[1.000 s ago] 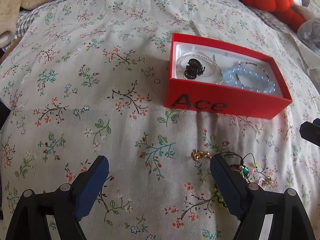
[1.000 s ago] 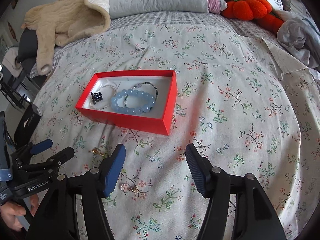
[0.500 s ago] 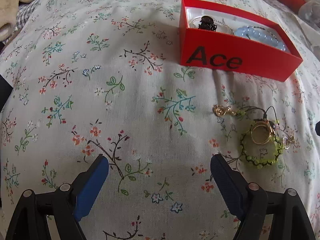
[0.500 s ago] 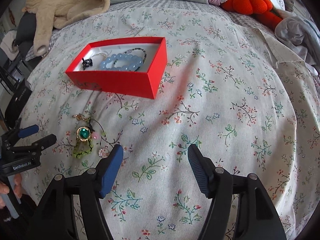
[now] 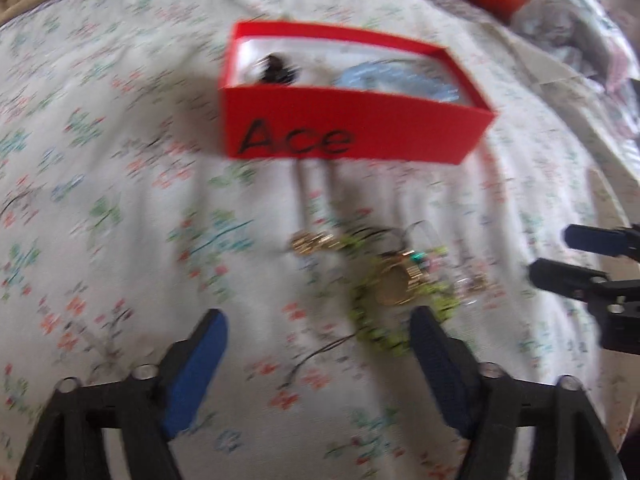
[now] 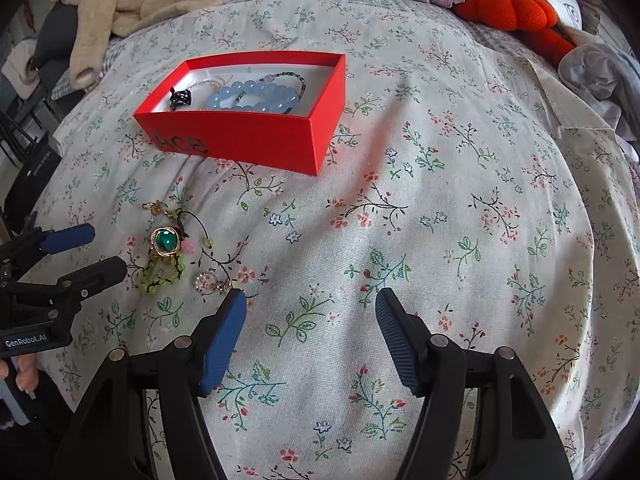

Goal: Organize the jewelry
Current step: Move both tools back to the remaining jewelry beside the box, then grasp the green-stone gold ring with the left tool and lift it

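Left gripper [image 5: 320, 344] jaws just narrowed, gaping, empty; green bracelet [image 5: 384, 320] now at 1 o'clock. Right gripper [image 6: 310, 312] agape, empty.

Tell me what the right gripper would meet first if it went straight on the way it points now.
Probably only the flowered bedspread: the right gripper is open and empty, and the loose jewelry lies off to its left.

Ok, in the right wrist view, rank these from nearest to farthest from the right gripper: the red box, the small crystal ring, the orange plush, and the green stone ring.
From the right gripper:
1. Small crystal ring, just past its left fingertip.
2. Green stone ring, farther left, on the green beaded bracelet.
3. Red box, ahead at mid-bed.
4. Orange plush, far right by the pillows.
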Tool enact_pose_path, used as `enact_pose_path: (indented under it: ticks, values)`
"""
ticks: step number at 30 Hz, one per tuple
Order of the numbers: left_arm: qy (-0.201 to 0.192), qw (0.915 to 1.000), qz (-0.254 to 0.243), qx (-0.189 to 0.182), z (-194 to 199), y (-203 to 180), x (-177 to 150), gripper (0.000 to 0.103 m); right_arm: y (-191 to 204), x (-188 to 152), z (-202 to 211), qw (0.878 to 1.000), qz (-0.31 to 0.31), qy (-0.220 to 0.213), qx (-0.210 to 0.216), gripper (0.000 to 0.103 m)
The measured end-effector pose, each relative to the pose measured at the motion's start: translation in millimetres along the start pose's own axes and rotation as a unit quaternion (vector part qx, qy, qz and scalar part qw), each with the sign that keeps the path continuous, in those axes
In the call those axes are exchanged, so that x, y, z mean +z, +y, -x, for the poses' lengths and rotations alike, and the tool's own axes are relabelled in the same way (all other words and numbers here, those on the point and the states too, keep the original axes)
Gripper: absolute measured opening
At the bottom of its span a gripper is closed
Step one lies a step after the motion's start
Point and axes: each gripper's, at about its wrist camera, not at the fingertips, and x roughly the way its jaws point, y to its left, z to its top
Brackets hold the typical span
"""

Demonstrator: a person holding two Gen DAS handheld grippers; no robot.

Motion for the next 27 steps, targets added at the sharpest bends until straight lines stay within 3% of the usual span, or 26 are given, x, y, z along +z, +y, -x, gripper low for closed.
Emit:
enact_pose_path:
  ticks: [2,7,10,17,27]
  values:
    - [-0.009,0.9995,-0.027,-0.015,-3.5,-9.0,2.2,0.056,-4.5,-1.1,-0.7,1.000,-0.006,0.003,0.000,0.070]
    - [-0.007,0.9978,-0.051,-0.042,-14.8,-20.4,5.8,0.051,-15.7,-3.7,-1.5,1.000,-0.024,0.009,0.002,0.070]
    - [0.002,0.9981,-0.046,-0.042,-22.8,-23.6,7.9,0.050,-20.4,-4.9,-0.6,0.999,-0.033,0.011,0.006,0.070]
    - [0.008,0.9984,-0.026,-0.049,-31.8,-26.8,11.7,0.028,-20.6,-6.9,-2.6,0.999,-0.031,0.016,0.008,0.070]
    - [0.007,0.9988,-0.029,-0.038,-22.3,-28.7,11.5,0.028,-12.9,-1.4,-0.5,1.000,-0.027,0.010,0.013,0.070]
